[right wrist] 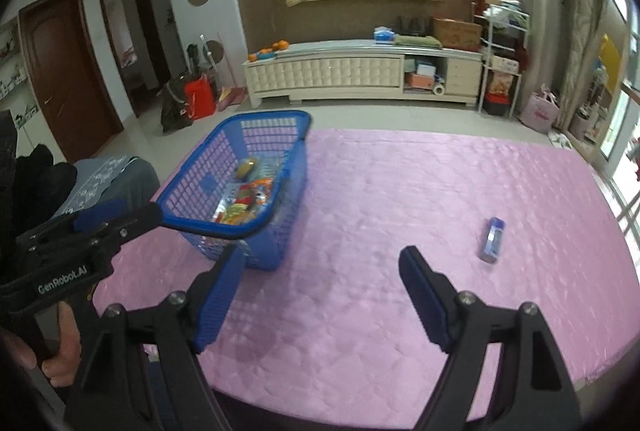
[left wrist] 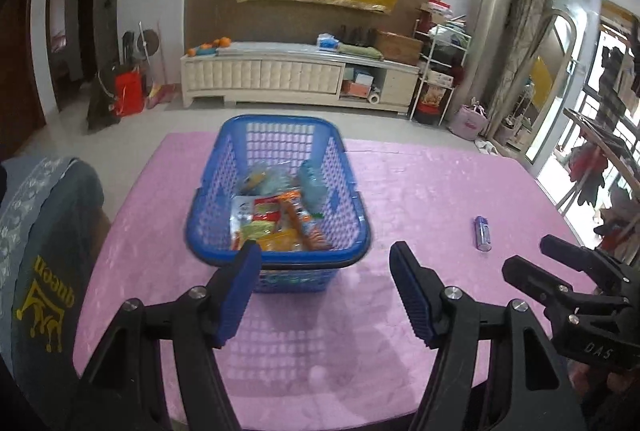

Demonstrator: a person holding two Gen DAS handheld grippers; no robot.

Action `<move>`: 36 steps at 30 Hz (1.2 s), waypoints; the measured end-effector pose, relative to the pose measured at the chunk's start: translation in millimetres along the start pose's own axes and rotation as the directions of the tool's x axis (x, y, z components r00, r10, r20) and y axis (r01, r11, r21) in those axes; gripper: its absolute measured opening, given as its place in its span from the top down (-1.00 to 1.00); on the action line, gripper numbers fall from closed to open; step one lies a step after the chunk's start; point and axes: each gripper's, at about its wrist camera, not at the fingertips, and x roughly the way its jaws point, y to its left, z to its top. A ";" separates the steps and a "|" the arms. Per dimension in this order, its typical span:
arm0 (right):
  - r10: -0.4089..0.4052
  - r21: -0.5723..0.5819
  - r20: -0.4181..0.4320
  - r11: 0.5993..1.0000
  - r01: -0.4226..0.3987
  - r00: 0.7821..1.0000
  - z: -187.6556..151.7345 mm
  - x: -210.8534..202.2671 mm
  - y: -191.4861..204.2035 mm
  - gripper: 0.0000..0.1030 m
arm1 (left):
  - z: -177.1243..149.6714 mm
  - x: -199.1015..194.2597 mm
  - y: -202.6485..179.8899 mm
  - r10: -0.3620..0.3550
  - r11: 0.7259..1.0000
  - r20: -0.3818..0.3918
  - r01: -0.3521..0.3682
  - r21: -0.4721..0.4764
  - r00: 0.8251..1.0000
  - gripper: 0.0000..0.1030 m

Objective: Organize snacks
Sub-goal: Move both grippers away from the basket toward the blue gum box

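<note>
Right now both claws are released and grasp nothing: the left gripper [left wrist: 324,263] hangs with its jaws apart just short of the blue basket [left wrist: 276,259], whose near rim sits at twelve o'clock between its pads, while the right gripper [right wrist: 320,271] stands wide over bare pink tablecloth [right wrist: 400,191]. From the right claw, the basket lies at about ten o'clock, already loaded with a jumble of snack packets [left wrist: 276,219], which suggests most of the sorting is done. One small blue packet [right wrist: 493,239] lies alone on the cloth at roughly two o'clock from the right claw, well apart from the basket. Probably it is the last piece to collect, and the right claw, being nearer and wide open, looks better placed to fetch it.
</note>
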 end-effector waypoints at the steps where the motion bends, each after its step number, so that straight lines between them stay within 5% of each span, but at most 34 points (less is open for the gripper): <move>1: -0.022 0.002 0.002 1.000 0.022 1.000 -1.2 -1.9 -6.3 -0.61 | -1.2 -0.4 -4.5 -0.008 1.000 0.011 0.008 0.007 1.000 -0.25; 10: -0.029 0.101 -0.007 0.994 0.030 1.000 -12.0 1.0 -62.3 -0.68 | -1.7 23.4 -47.8 -0.031 0.996 0.004 0.031 0.084 0.999 -0.26; 11: -0.039 0.095 -0.004 0.995 0.039 0.999 -12.7 2.5 -64.7 -0.77 | -0.9 26.9 -53.7 -0.040 0.995 0.004 0.039 0.088 0.999 -0.31; 13: -0.067 0.085 0.001 0.994 0.066 0.998 -15.6 5.0 -75.6 -0.87 | -1.1 30.8 -62.7 -0.042 0.995 0.010 0.041 0.093 0.999 -0.79; 17: -0.091 0.072 -0.008 0.993 0.091 0.996 -19.2 8.9 -97.2 -0.99 | -1.7 44.5 -82.8 -0.012 0.991 0.000 0.011 0.132 1.000 -0.80; 19: -0.103 0.074 -0.003 0.992 0.102 0.995 -20.6 8.6 -108.2 -0.99 | -1.8 53.5 -90.6 -0.013 0.990 -0.019 0.015 0.143 1.000 -1.00; 36: -0.158 0.184 -0.109 0.967 0.176 0.981 -40.6 44.9 -184.2 -0.99 | -5.8 128.5 -154.0 -0.053 0.974 -0.161 0.086 0.208 0.986 -1.00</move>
